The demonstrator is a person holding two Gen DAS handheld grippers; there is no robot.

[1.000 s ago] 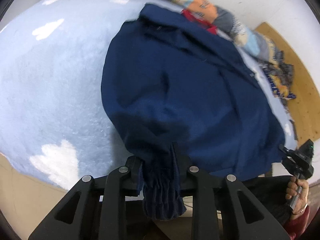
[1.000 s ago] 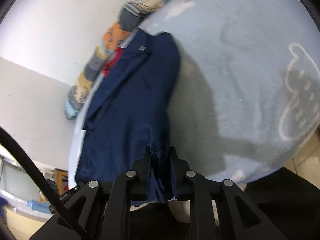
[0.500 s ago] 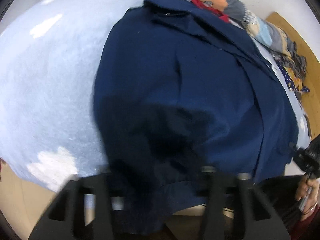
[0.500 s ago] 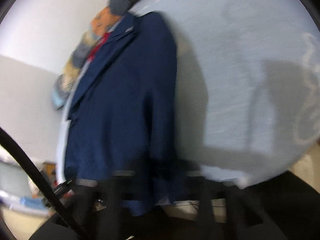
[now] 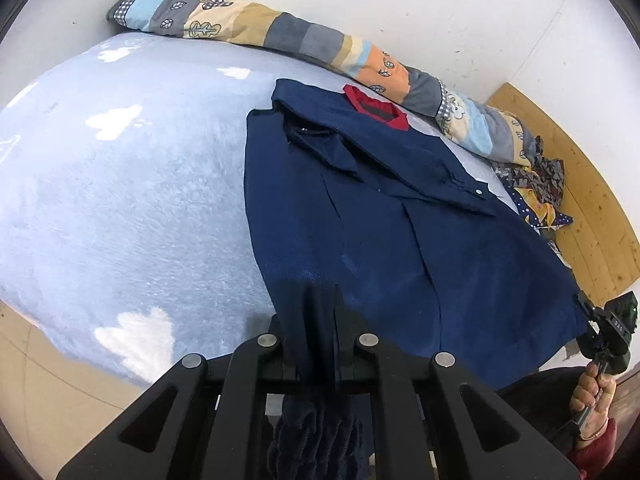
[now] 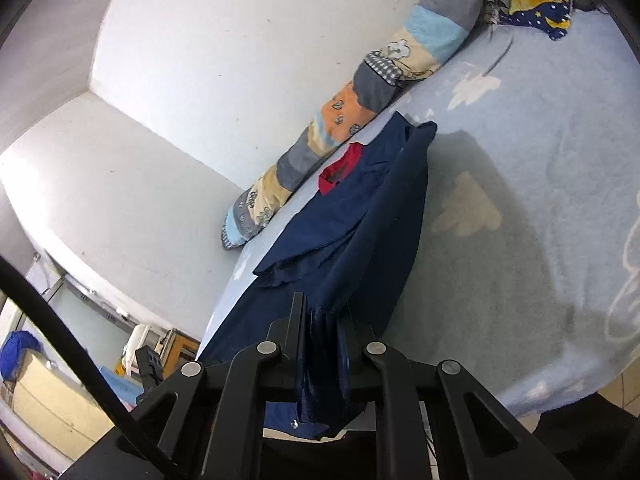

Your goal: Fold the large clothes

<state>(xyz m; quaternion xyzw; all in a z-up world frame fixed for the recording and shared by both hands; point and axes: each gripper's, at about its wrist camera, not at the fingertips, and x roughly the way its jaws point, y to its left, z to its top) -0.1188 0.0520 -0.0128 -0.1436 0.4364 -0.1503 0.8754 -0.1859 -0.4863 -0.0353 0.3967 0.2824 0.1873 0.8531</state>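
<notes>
A navy blue jacket (image 5: 400, 216) with a red collar lining (image 5: 376, 108) lies spread on the light blue bed (image 5: 120, 200), collar towards the wall. My left gripper (image 5: 316, 312) is shut on the jacket's near hem, with bunched cloth hanging between the fingers. My right gripper (image 6: 324, 320) is shut on the hem's other corner; the jacket (image 6: 352, 220) stretches away from it. The right gripper also shows in the left wrist view (image 5: 608, 332), held by a hand at the jacket's right corner.
A long patchwork bolster (image 5: 320, 44) lies along the white wall behind the jacket. A heap of patterned clothes (image 5: 536, 188) sits at the bed's far right by a wooden board (image 5: 580, 184). The bed's near edge drops to a tan floor (image 5: 60, 392).
Both grippers, still holding the hem, have swung up and back. The jacket has been pulled flatter and smoother on the bed, and the wall and bolster have come into view.
</notes>
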